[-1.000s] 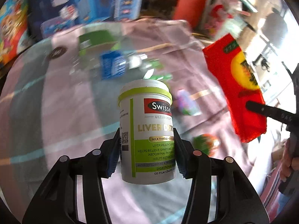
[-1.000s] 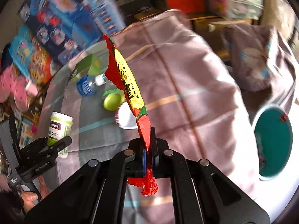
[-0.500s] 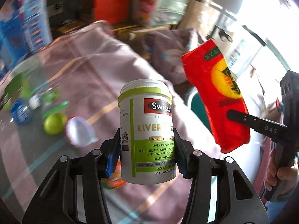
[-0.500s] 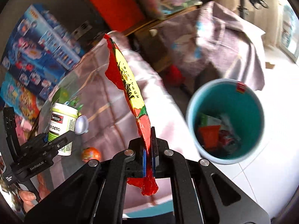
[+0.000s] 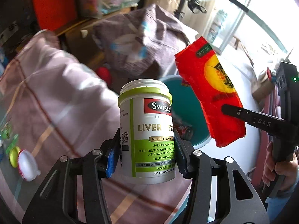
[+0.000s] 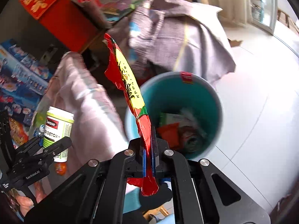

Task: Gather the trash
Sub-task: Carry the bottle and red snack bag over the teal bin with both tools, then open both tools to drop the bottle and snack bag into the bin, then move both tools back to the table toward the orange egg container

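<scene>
Swinging both loads off the table: a second ago my wrist views showed the cloth-covered table point(image 5: 56, 97) with litter on it; now the teal bin point(image 6: 209, 100) fills the right view, so I judge the carry nearly done and the drop next. My left gripper point(image 5: 147, 155) stands about half open, its blue pads clamped on the white supplement bottle point(image 5: 147, 130), upright, with the bin partly hidden just behind it. My right gripper point(image 6: 148, 160) is pinched shut on the lower end of the red snack wrapper point(image 6: 130, 93), which rises flat above the jaws, over the bin's near rim. The bin already holds trash. A white lid point(image 5: 28, 166) and a green one remain on the table.
</scene>
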The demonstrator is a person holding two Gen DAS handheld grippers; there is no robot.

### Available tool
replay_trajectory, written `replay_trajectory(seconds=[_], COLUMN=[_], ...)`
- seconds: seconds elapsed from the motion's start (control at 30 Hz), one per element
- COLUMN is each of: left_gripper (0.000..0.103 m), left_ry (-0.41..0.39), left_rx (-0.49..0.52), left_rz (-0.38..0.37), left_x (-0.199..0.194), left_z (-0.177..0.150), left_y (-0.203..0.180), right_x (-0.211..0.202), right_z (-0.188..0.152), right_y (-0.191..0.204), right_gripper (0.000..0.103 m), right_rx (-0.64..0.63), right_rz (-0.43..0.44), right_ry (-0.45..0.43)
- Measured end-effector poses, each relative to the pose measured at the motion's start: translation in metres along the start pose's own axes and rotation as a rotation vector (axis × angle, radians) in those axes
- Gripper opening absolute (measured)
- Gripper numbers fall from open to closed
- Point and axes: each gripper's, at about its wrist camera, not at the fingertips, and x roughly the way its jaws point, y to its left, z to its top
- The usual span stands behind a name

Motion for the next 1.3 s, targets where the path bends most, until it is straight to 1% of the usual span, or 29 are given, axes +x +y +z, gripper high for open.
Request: replay_trajectory(seconds=[0.17, 0.3, 0.33, 0.37, 0.4, 0.43, 0.5, 0.57, 0.6, 0.67, 0.77, 0.83, 0.9, 0.97, 1.03, 1.1, 1.2, 1.27, 1.3], left_gripper=[0.052, 0.052, 0.052, 0.052, 0.052, 0.052, 0.052, 0.052, 0.052, 0.052, 0.052, 0.052, 0.053, 0.056, 0.064, 0.068, 0.071, 0.074, 0.078], left_ry=[0.030, 0.059, 0.064, 0.070, 0.076, 0.080, 0.091, 0.101, 0.104, 0.111, 0.123, 0.132, 0.141, 0.139, 0.134, 0.129, 0.129, 0.125, 0.122], left_rx=[0.034, 0.048, 0.051, 0.054, 0.057, 0.058, 0.062, 0.065, 0.066, 0.069, 0.076, 0.082, 0.094, 0.103, 0.105, 0.097, 0.083, 0.073, 0.067], left_rz=[-0.021, -0.030, -0.030, -0.031, -0.032, -0.034, -0.037, -0.039, -0.040, -0.043, -0.048, -0.051, -0.049, -0.042, -0.040, -0.037, -0.043, -0.041, -0.041], left_x=[0.024, 0.042, 0.044, 0.047, 0.050, 0.052, 0.059, 0.064, 0.065, 0.069, 0.075, 0.079, 0.081, 0.082, 0.081, 0.080, 0.078, 0.075, 0.072], left_z=[0.014, 0.020, 0.020, 0.021, 0.021, 0.022, 0.023, 0.024, 0.023, 0.023, 0.023, 0.023, 0.023, 0.024, 0.024, 0.022, 0.021, 0.019, 0.018], left_y=[-0.016, -0.023, -0.023, -0.025, -0.027, -0.027, -0.029, -0.031, -0.032, -0.033, -0.036, -0.039, -0.042, -0.045, -0.045, -0.043, -0.038, -0.035, -0.033], right_x=[0.017, 0.026, 0.027, 0.028, 0.028, 0.028, 0.027, 0.026, 0.026, 0.026, 0.025, 0.024, 0.023, 0.022, 0.022, 0.023, 0.025, 0.026, 0.027], right_z=[0.002, 0.006, 0.007, 0.008, 0.008, 0.010, 0.011, 0.011, 0.011, 0.011, 0.011, 0.011, 0.011, 0.010, 0.009, 0.008, 0.007, 0.007, 0.006], right_y=[-0.021, -0.030, -0.031, -0.033, -0.036, -0.037, -0.039, -0.043, -0.045, -0.048, -0.052, -0.054, -0.055, -0.057, -0.057, -0.056, -0.054, -0.051, -0.049], right_gripper=[0.005, 0.011, 0.018, 0.034, 0.042, 0.047, 0.049, 0.057, 0.057, 0.064, 0.069, 0.072, 0.073, 0.073, 0.073, 0.073, 0.073, 0.074, 0.075], right_rx=[0.036, 0.053, 0.057, 0.063, 0.071, 0.071, 0.072, 0.087, 0.090, 0.100, 0.114, 0.124, 0.131, 0.142, 0.145, 0.144, 0.148, 0.154, 0.153], right_rz=[-0.023, -0.026, -0.029, -0.029, -0.032, -0.040, -0.052, -0.059, -0.065, -0.073, -0.084, -0.090, -0.096, -0.098, -0.103, -0.106, -0.110, -0.112, -0.114], right_ry=[0.038, 0.052, 0.052, 0.051, 0.044, 0.034, 0.030, 0.029, 0.028, 0.030, 0.032, 0.032, 0.031, 0.036, 0.037, 0.043, 0.052, 0.062, 0.065])
